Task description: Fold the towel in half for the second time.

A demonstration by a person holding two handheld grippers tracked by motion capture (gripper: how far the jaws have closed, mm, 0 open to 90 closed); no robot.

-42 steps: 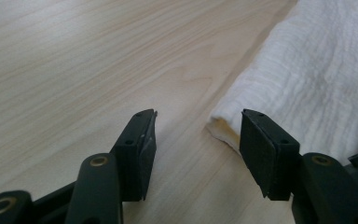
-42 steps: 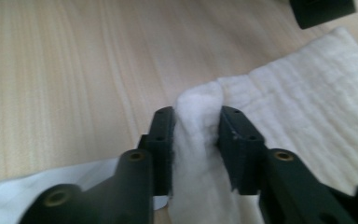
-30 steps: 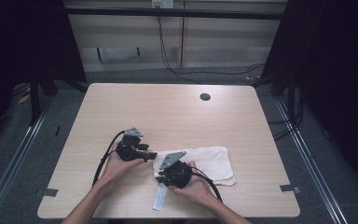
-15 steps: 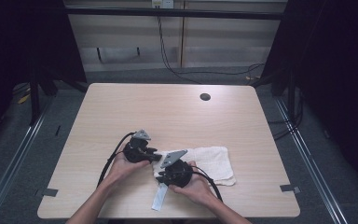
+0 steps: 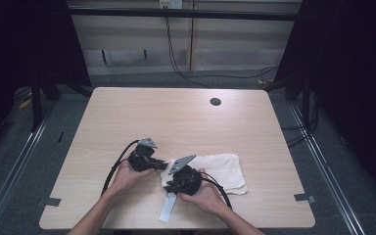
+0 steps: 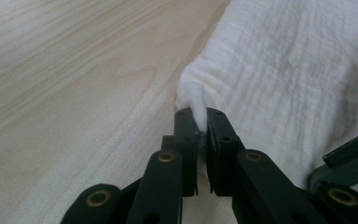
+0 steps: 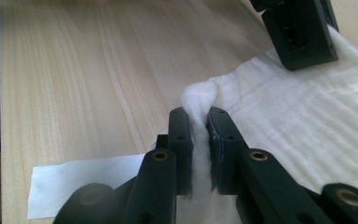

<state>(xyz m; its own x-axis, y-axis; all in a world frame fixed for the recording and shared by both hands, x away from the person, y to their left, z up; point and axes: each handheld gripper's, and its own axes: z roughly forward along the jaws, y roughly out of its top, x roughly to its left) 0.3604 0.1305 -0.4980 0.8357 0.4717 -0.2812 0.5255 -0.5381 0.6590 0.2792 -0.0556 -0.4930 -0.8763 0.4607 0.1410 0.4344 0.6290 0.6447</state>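
A white cloth [image 5: 223, 171] lies folded on the wooden table [image 5: 176, 122], near the front edge. My left gripper [image 5: 165, 166] is shut on the cloth's left corner; in the left gripper view a fold of the cloth [image 6: 279, 84] is pinched between the jaws of that gripper [image 6: 202, 122]. My right gripper [image 5: 171, 188] is shut on the cloth's near left edge. In the right gripper view a bunched fold of the cloth [image 7: 317, 116] rises between the jaws of the right gripper [image 7: 198, 116], and the left gripper's jaw block [image 7: 303, 32] sits on the cloth beyond.
A strip of white tape [image 5: 168, 208] lies on the table by the front edge, also in the right gripper view as tape [image 7: 84, 179]. A dark round hole [image 5: 215, 102] sits at the table's far side. Cables trail from both grippers.
My left gripper has moved right, from the bare table up to the cloth's left corner, and now pinches it. The right gripper has stayed in place on the cloth.
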